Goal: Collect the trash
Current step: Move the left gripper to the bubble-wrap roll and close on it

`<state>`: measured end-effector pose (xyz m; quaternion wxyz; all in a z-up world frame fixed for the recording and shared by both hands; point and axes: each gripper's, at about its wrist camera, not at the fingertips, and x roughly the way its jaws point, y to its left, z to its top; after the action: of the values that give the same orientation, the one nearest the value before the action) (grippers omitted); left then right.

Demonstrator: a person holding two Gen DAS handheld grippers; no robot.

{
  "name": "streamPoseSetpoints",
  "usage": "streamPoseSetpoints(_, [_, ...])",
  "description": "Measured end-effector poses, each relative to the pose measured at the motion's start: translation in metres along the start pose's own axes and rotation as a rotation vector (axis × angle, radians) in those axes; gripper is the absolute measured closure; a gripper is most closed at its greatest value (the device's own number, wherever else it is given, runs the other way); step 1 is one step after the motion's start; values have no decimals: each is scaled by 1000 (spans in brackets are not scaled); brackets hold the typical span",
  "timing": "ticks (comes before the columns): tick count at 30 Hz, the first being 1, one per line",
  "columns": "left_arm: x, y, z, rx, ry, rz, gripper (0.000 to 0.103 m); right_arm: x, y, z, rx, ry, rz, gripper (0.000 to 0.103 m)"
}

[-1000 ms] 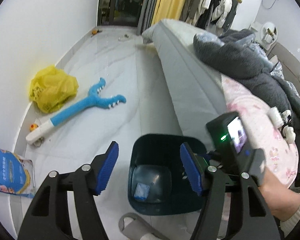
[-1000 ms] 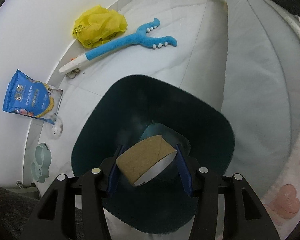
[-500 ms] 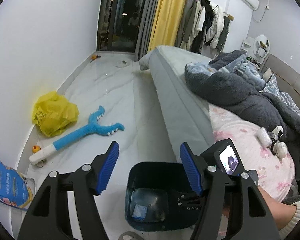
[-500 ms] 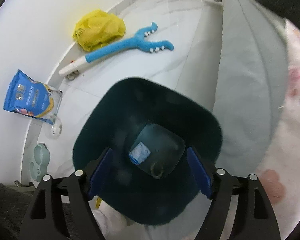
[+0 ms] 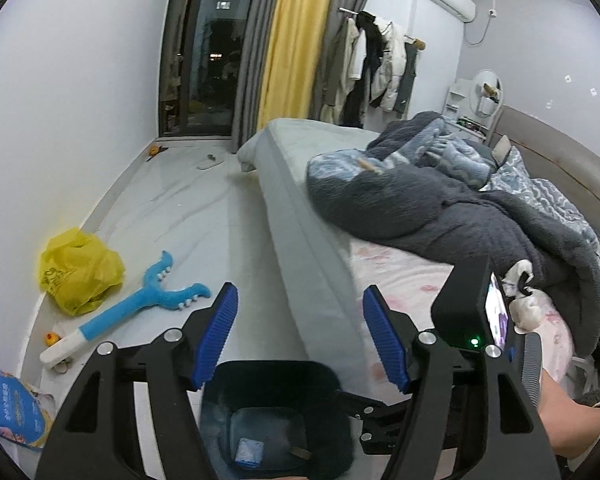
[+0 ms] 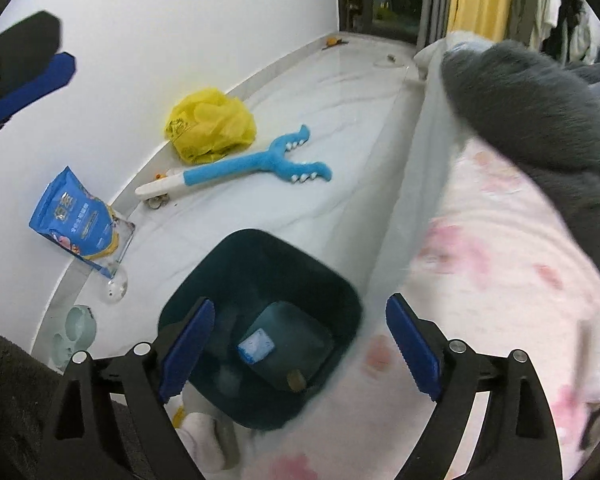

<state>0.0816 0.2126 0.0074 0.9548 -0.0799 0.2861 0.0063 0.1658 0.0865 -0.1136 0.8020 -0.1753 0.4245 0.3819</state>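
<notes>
Right wrist view is looking down at the dark bin (image 6: 260, 320) on the floor (image 6: 320, 128), tight beside the bed (image 6: 500, 260). Right claw (image 6: 300, 348) is spreading wide w/ nothing between the blue pads; a blue-white wrapper (image 6: 256, 346) and a small brown tube end (image 6: 296, 381) are lying at the bin's bottom, so that drop looks done.

What's remaining, as I judge it: the yellow plastic bag (image 6: 210, 124) slumping against the wall base, and maybe the blue pouch (image 6: 78, 220) leaning on the same wall, nearer the camera. Whether the pouch counts as trash, can't tell. Blue plush grabber toy (image 6: 256, 164) is lying btwn bag and bin, long axis running diagonally from wall toward bed; prob not trash.

Key relation: both candidates are sitting on the wall side of the bin, i.e. to picture-left and ahead of both claws. Left wrist view is showing the left claw (image 5: 298, 340) also opening, empty, pointing along the floor w/ the bag (image 5: 80, 270) up-left of it and the pouch (image 5: 8, 404) at the lower-left edge. In the right view the left claw's pad is showing at the top-left corner, over the wall side. So the left hand seems the nearer one to bag and pouch; right is hanging over the bin by the bed edge. Bag has no clear long axis, just a crumpled lump, so approach angle shouldn't matter much.
</notes>
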Motion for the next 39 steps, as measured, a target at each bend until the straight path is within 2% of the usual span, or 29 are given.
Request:
streamPoseSetpoints(10, [20, -43, 6, 27, 10, -35, 27, -48, -47, -11, 5, -90, -98, 11])
streamPoseSetpoints(18, [37, -72, 6, 40, 33, -71, 23, -78, -78, -25, -19, -130, -164, 10])
streamPoseSetpoints(25, [55, -99, 7, 33, 61, -113, 18, -103, -128, -43, 26, -152, -220, 10])
streamPoseSetpoints(32, [80, -129, 1, 35, 133, -155, 18, -121, -164, -63, 38, -153, -284, 10])
streamPoseSetpoints(39, [107, -151, -8, -12, 216, -208, 18, -135, -196, -83, 9, -152, -309, 10])
